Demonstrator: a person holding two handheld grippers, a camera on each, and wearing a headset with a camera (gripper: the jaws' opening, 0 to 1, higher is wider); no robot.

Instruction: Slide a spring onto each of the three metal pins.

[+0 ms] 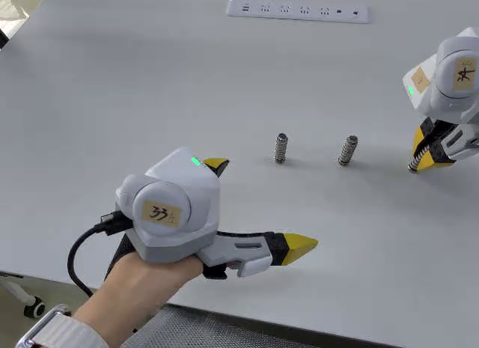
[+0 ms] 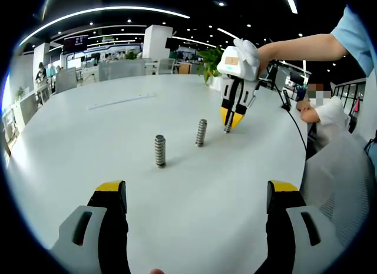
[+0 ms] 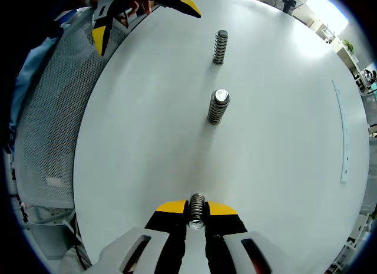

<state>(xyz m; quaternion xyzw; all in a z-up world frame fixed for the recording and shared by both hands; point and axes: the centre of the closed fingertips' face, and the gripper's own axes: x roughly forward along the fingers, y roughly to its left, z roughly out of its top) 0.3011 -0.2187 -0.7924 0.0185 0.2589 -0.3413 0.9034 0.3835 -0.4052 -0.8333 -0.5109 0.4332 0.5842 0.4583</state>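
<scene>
A white counter (image 1: 150,86). In the centre of the head view two springs stand upright, apart: the left spring (image 1: 281,147) and the middle spring (image 1: 348,150). At the right edge, the right gripper (image 1: 426,159) has its jaws clamped on a third spring (image 3: 196,204), which touches the counter. At lower left, the left gripper (image 1: 258,206) has its jaws wide apart and holds nothing.

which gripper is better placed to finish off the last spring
Right. The right gripper has its fingers shut on the third spring, already upright at the table. The left gripper is open, holds nothing, and sits beyond the two standing springs.
</scene>
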